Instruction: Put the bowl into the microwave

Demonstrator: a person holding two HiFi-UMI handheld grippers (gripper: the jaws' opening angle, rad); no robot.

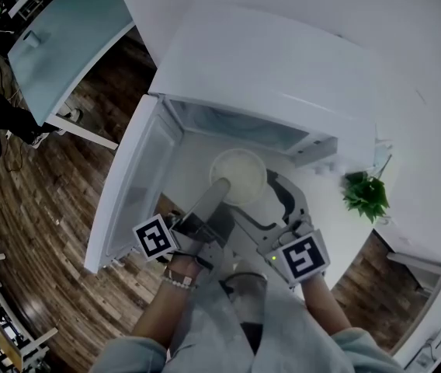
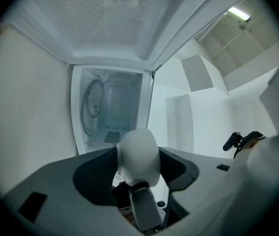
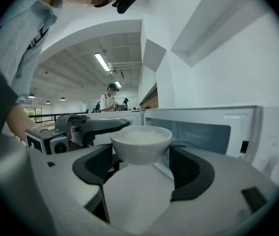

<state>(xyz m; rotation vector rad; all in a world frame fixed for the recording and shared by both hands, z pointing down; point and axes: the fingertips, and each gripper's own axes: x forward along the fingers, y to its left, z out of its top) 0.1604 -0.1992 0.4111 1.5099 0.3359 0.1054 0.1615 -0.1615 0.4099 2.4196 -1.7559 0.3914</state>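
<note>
The white tabletop (image 1: 343,228) carries a white microwave (image 1: 267,68) at its far side, its door (image 1: 131,185) swung open to the left, and a small green plant (image 1: 366,194) stands just right of it.

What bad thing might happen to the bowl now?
The bowl, filled with something white, seems held only by the left gripper pinching its edge, so it might tip and spill. The right gripper stands open around it without touching; a nudge might knock it. It is not yet inside the microwave and might bump the opening's frame.
</note>
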